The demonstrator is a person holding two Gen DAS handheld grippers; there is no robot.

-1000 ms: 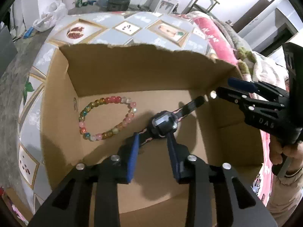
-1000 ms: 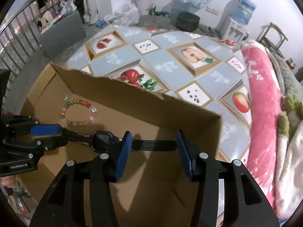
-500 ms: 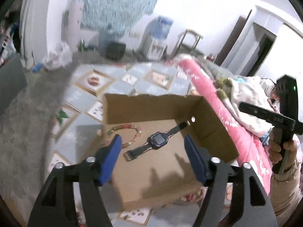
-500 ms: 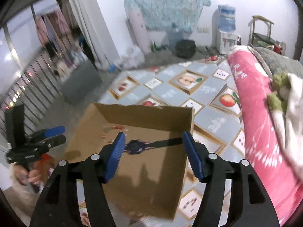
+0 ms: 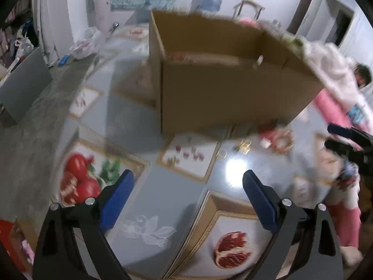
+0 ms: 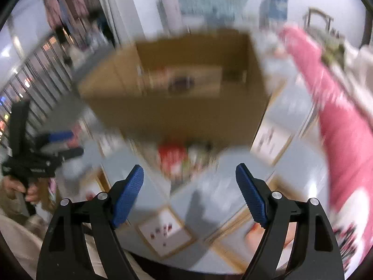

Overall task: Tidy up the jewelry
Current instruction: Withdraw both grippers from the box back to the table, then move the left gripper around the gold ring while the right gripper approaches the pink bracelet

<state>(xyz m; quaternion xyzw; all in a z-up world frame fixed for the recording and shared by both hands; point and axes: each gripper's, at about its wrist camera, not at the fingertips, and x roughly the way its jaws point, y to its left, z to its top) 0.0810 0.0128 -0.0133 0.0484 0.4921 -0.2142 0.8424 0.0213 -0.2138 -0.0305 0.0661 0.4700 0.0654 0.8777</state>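
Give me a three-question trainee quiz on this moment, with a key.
1. True or false: the left gripper has something between its blue pads.
2. Which way is the open top of the brown cardboard box relative to the small jewelry pieces on the fruit-patterned tablecloth: A) beyond them, B) nearer the camera?
3. Fill in: the right gripper's jaws are ____ with nothing between them.

Key: 1 false; 2 A; 3 opening.
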